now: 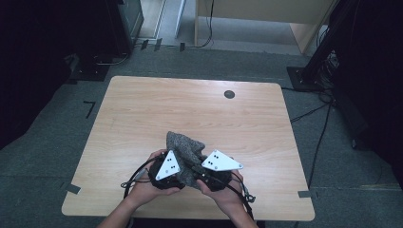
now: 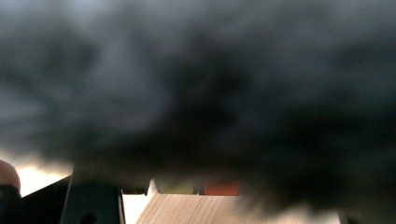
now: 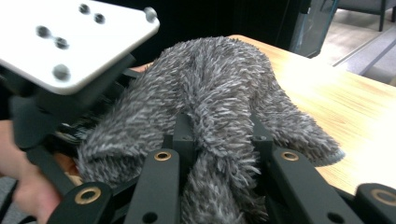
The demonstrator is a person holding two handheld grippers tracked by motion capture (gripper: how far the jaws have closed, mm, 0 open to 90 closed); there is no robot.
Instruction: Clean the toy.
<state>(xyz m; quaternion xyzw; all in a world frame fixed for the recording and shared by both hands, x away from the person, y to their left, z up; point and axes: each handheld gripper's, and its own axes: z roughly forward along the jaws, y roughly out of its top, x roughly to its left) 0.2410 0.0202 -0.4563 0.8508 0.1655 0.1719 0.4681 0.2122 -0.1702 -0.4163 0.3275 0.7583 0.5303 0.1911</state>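
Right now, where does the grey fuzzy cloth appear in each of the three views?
High view: the grey fuzzy cloth is low centre, bunched between the two hand-held grippers.
Left gripper view: a dark blur over most of the frame, probably the cloth pressed close.
Right gripper view: centre, running down between the black jaws.
Shared landmark: the wooden table.

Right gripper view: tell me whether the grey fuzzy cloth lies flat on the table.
No, the grey fuzzy cloth is bunched up, pinched between the right tongs.
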